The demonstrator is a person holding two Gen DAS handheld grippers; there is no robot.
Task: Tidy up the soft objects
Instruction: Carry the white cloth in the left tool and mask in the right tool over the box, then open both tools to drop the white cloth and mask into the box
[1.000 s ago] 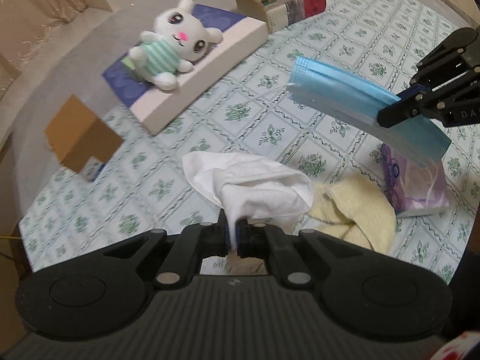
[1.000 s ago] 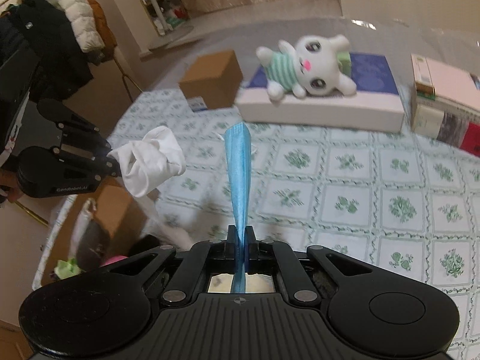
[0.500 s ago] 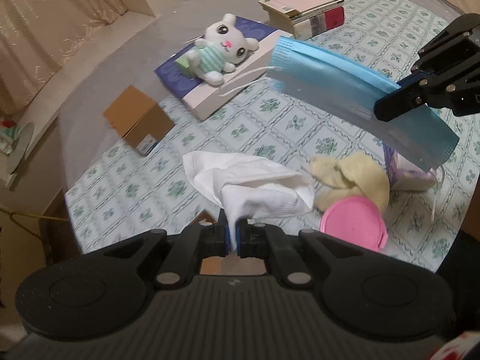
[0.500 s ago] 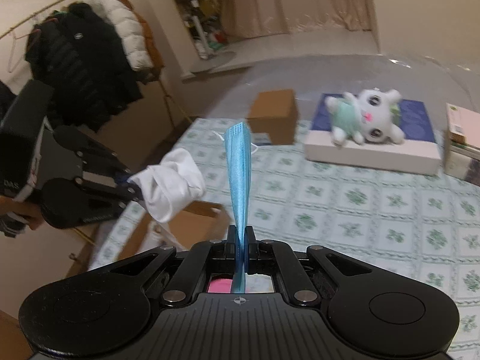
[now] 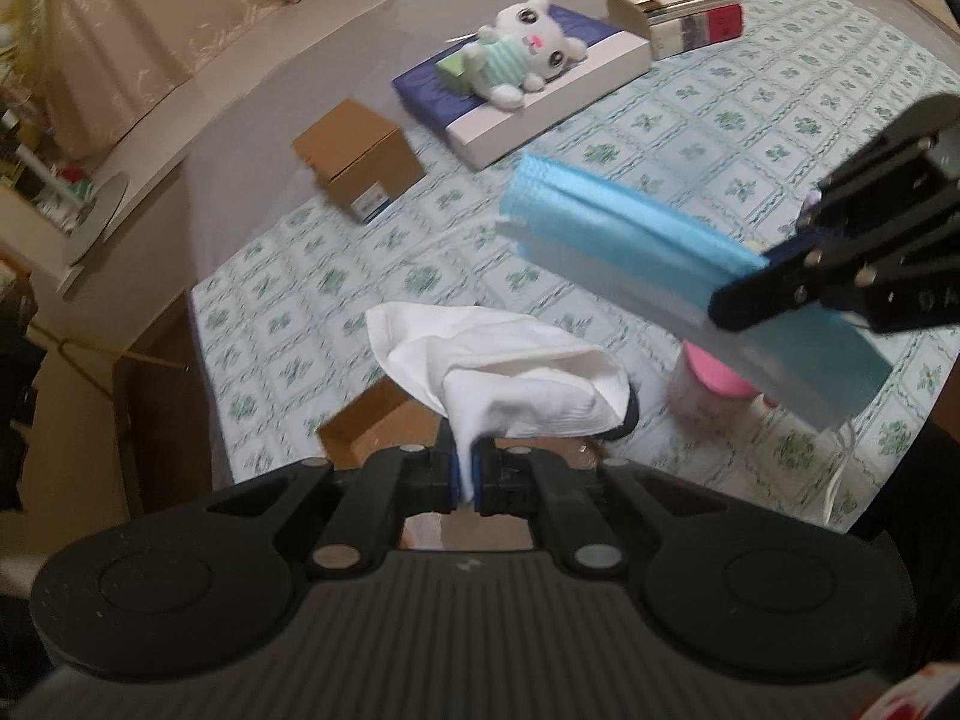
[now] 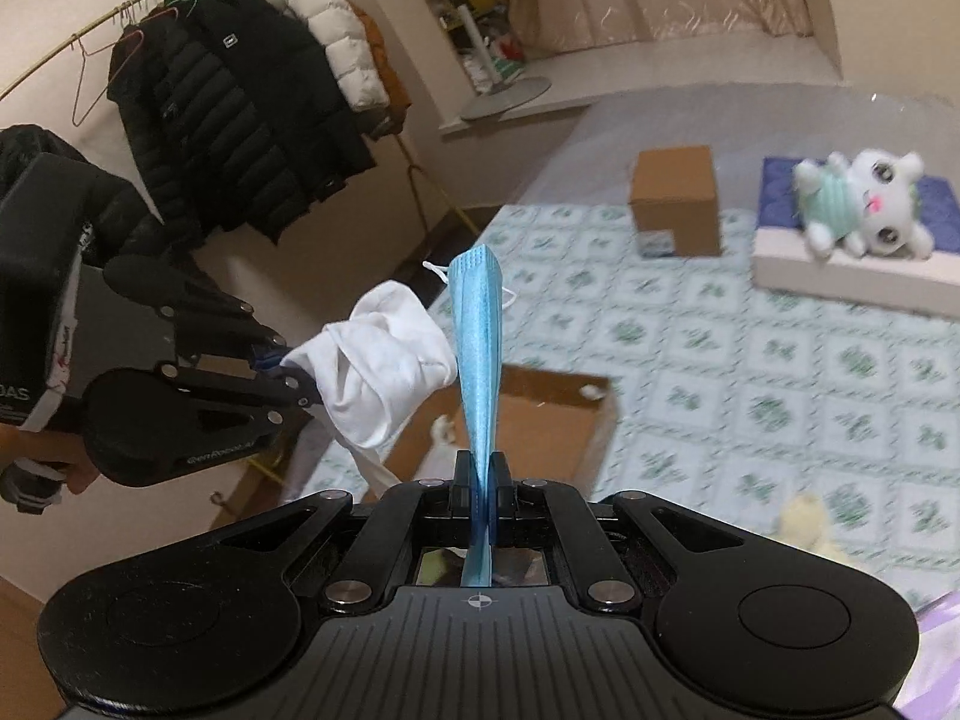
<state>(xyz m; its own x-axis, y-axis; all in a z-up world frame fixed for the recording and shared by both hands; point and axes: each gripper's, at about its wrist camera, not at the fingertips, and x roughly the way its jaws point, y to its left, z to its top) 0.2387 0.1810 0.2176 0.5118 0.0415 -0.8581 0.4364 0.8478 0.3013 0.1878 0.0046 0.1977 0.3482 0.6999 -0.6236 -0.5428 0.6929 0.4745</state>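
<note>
In the left wrist view, a plain cardboard box (image 5: 358, 166), square-cornered and taped shut, sits on the desk (image 5: 798, 90), whose cloth is printed with pale green floral squares. Right of it a flat white box with a dark blue top (image 5: 528, 97) carries a fuzzy white plush toy (image 5: 522, 57) in a mint striped shirt, lying on its back. Further right is a stack of thick books (image 5: 675, 6), the top one pale pink.

Nearer the camera, the left gripper (image 5: 465, 471) has its fingers pinched shut on a white sock (image 5: 510, 381), soft ribbed knit, bunched into a loose lump and held in the air above an open cardboard box (image 5: 378, 429) at the desk's edge. To the right, the right gripper (image 5: 744, 300) has its fingers clamped on a blue face mask (image 5: 630, 246), pleated and papery, stretched out flat like a long strip above the desk. Under the mask a round pink lid on a clear jar (image 5: 711, 387) shows, blurred.

In the right wrist view, dark puffy jackets (image 6: 240, 114) hang on a rail at the left. The left gripper (image 6: 303, 384) holds the crumpled sock (image 6: 384, 369) beside the mask (image 6: 477, 360), seen edge-on as a narrow upright blade rising from the closed fingers of the right gripper (image 6: 480, 501). The two nearly touch above the open box (image 6: 528, 426). A cream-coloured fluffy cloth (image 6: 807, 525) lies on the desk at the lower right.
</note>
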